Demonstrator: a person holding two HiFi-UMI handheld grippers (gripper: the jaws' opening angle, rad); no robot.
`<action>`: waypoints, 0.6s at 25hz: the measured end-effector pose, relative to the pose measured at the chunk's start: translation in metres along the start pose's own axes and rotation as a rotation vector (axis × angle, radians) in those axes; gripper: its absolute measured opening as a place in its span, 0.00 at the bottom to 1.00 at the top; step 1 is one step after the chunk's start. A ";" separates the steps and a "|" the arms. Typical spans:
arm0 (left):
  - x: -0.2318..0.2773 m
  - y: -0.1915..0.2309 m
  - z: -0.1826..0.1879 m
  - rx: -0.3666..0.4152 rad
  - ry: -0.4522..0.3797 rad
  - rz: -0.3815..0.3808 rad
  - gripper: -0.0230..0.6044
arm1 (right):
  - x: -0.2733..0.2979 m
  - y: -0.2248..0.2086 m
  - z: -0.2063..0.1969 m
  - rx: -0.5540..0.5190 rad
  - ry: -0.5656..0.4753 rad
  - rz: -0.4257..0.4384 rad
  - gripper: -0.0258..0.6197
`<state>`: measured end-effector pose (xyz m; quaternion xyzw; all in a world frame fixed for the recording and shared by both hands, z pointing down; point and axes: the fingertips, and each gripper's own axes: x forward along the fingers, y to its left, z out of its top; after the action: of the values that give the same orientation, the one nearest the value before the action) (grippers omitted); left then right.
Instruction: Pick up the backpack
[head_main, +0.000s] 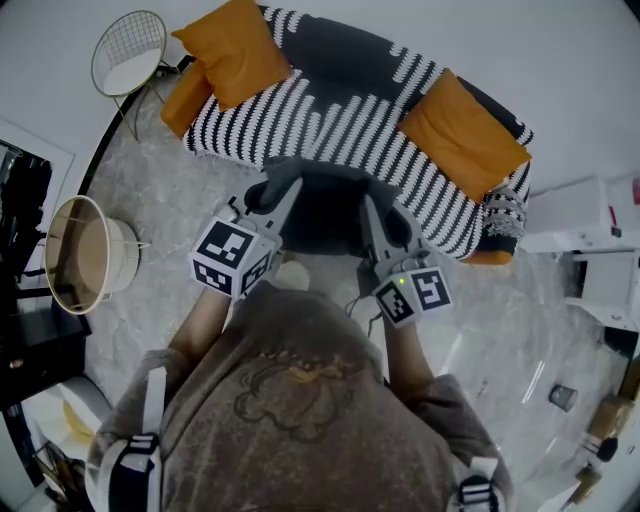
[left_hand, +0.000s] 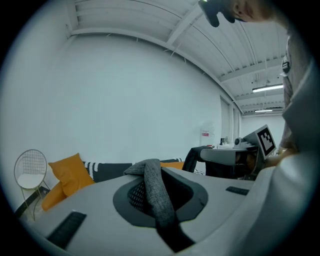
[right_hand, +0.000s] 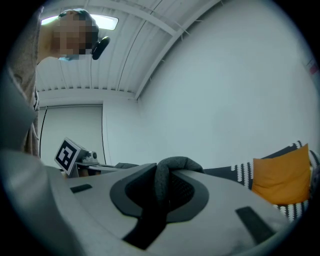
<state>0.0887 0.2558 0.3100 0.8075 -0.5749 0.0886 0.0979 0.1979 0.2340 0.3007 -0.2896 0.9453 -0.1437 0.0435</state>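
Observation:
The dark backpack (head_main: 327, 212) hangs between my two grippers, in front of the sofa and off the floor. My left gripper (head_main: 272, 196) is shut on its grey woven shoulder strap (left_hand: 156, 196), which runs up between the jaws and folds over their tips. A second grey strap (right_hand: 163, 184) is clamped in my right gripper (head_main: 384, 218), looping over that gripper's tips. In the left gripper view the left gripper (left_hand: 151, 171) points toward the sofa; the right gripper (right_hand: 167, 169) points nearly level. Most of the bag's body is hidden in both gripper views.
A black-and-white striped sofa (head_main: 335, 110) with orange cushions (head_main: 235, 50) (head_main: 462, 135) stands just beyond the bag. A wire chair (head_main: 128, 52) is at the back left, a round basket (head_main: 88, 255) at the left, white furniture (head_main: 590, 255) at the right.

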 end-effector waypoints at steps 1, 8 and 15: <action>-0.001 -0.002 0.000 0.000 0.002 -0.002 0.08 | -0.002 0.000 0.000 0.002 0.000 -0.002 0.13; -0.006 -0.012 -0.005 -0.006 0.011 -0.016 0.08 | -0.013 0.003 -0.004 0.006 0.006 -0.015 0.13; -0.005 -0.013 -0.012 -0.026 0.023 -0.020 0.08 | -0.014 0.001 -0.012 0.009 0.025 -0.018 0.13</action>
<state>0.0987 0.2675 0.3192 0.8108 -0.5667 0.0894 0.1158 0.2072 0.2451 0.3115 -0.2960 0.9425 -0.1518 0.0317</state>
